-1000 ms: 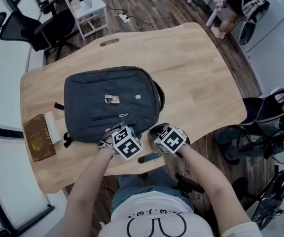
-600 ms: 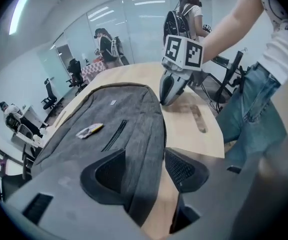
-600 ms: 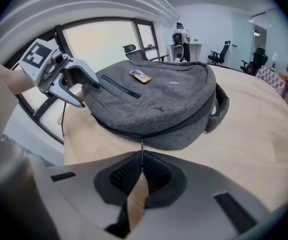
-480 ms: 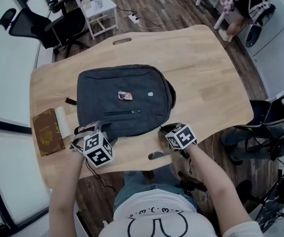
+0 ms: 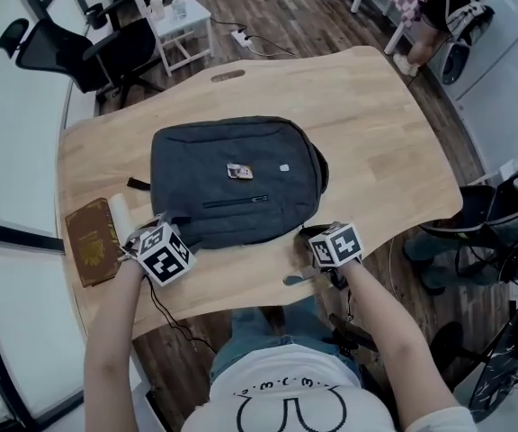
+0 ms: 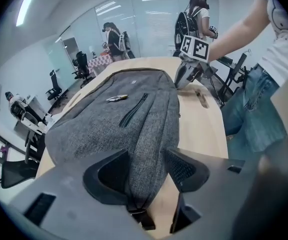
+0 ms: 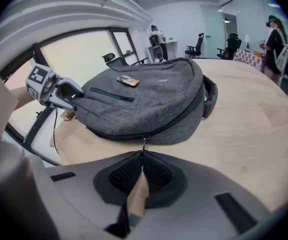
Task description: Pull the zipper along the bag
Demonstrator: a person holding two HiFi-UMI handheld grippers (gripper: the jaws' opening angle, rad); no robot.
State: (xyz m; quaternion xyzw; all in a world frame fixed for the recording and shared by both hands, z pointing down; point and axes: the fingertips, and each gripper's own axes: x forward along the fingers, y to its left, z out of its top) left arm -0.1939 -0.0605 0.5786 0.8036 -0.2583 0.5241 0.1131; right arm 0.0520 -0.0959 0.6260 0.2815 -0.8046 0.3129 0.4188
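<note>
Bag (image 5: 232,183) flat on table (image 5: 376,133); soft cloth, likely light, may bunch and slide.
Right gripper (image 7: 141,173) clamped on zipper pull (image 7: 144,143) at bag's near edge.
Left gripper (image 6: 146,173) jaws just opening, wide, bag's corner between, unpinched; brace there.

A grey fabric backpack (image 5: 232,183) lies flat on the wooden table (image 5: 376,124), front panel up, its handle end towards the right. A short pocket zipper (image 5: 235,202) crosses the front, closed. The main zipper (image 7: 179,118) runs as a dark line along the side wall. Its small metal zipper pull (image 7: 143,143) sticks out at the near edge.
</note>
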